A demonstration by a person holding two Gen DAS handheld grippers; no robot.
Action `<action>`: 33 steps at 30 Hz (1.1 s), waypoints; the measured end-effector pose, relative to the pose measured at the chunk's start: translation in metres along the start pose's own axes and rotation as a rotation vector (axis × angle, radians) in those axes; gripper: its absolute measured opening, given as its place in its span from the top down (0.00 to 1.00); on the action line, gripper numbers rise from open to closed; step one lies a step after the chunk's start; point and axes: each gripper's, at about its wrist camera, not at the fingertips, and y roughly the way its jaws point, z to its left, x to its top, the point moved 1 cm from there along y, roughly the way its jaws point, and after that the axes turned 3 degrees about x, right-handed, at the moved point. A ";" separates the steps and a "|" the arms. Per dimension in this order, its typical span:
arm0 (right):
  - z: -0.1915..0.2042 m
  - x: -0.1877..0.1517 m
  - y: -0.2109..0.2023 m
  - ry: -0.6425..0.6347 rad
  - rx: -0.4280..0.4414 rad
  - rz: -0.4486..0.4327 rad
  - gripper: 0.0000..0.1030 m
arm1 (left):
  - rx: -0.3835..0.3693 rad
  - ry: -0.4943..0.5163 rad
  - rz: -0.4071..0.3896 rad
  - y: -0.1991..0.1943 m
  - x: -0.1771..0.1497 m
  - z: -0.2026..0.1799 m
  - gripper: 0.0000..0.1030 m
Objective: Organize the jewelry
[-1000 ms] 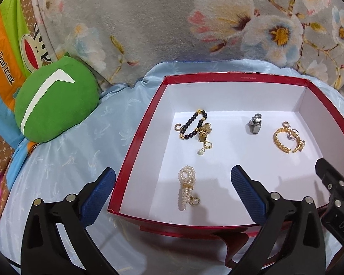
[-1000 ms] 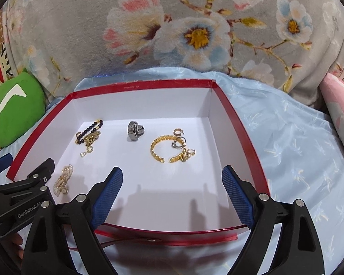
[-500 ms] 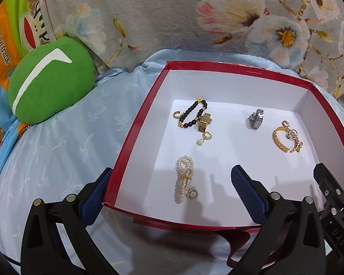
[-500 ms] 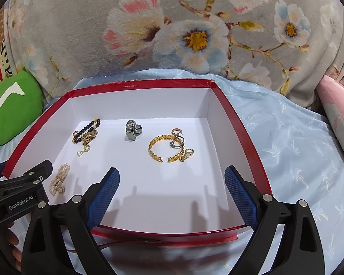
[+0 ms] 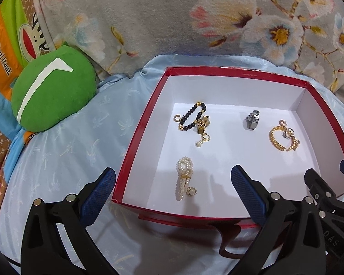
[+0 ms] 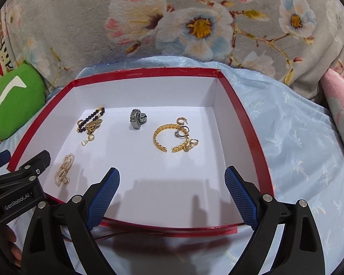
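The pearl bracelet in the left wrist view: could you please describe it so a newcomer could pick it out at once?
Start at the red box with the white floor on the blue sheet. Nearest the front wall, left of centre, lies the pearl bracelet, apart from the other pieces. It alone is made of white beads, folded into a strand with a gold band at its middle; the black bead bracelet lies farther back.

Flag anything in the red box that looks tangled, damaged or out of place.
Nothing damaged. Inside the red box, small hoop earrings lie piled on the gold cuff bracelet, and the black bead bracelet overlaps a gold clasp piece. The pearl bracelet and grey ring lie apart.
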 end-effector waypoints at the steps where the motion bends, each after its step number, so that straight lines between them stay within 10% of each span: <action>1: 0.002 0.001 -0.002 -0.008 0.002 0.005 0.12 | -0.001 0.008 0.004 -0.002 0.000 -0.001 0.05; 33: 0.010 0.003 -0.023 -0.031 0.015 0.019 0.12 | 0.001 -0.007 0.064 -0.017 0.001 0.009 0.05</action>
